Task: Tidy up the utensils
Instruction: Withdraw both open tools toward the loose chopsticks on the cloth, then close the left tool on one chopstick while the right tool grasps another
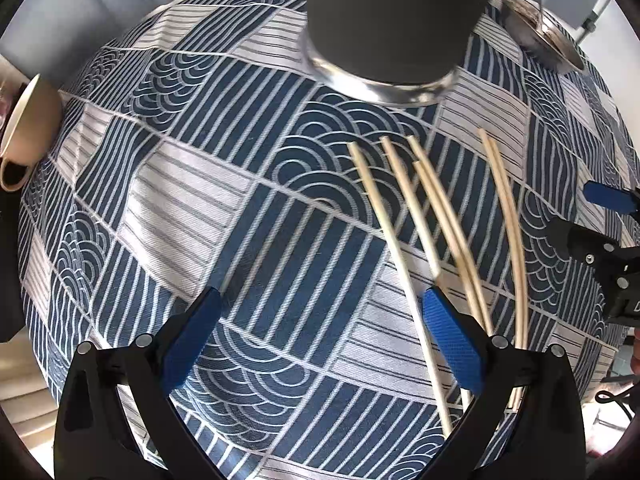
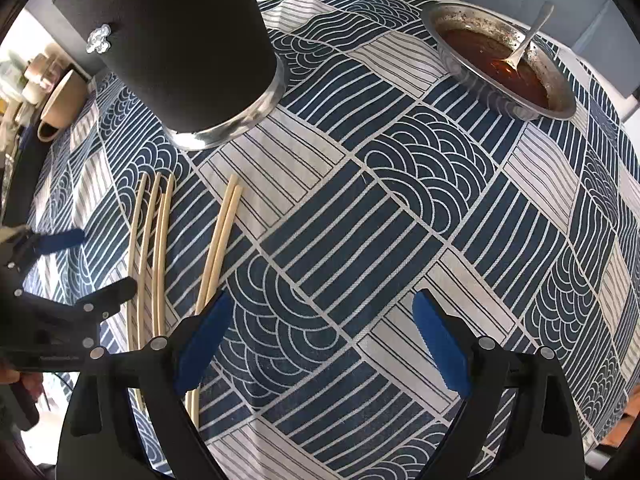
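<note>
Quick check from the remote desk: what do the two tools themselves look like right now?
Both match. The left tool and right tool have glossy black plastic bodies, silver round screws at the joints, and two tapering fingers faced with blue textured pads. A thin black cable trails near the right tool. No sleeves or readable markings.

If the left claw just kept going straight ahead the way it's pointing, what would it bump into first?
Probably the tablecloth itself, since the open left claw looks tilted down at bare cloth. Skimming above it, the black container stands next in line. The chopsticks lie off to its right. Depth is hard to judge here.
</note>
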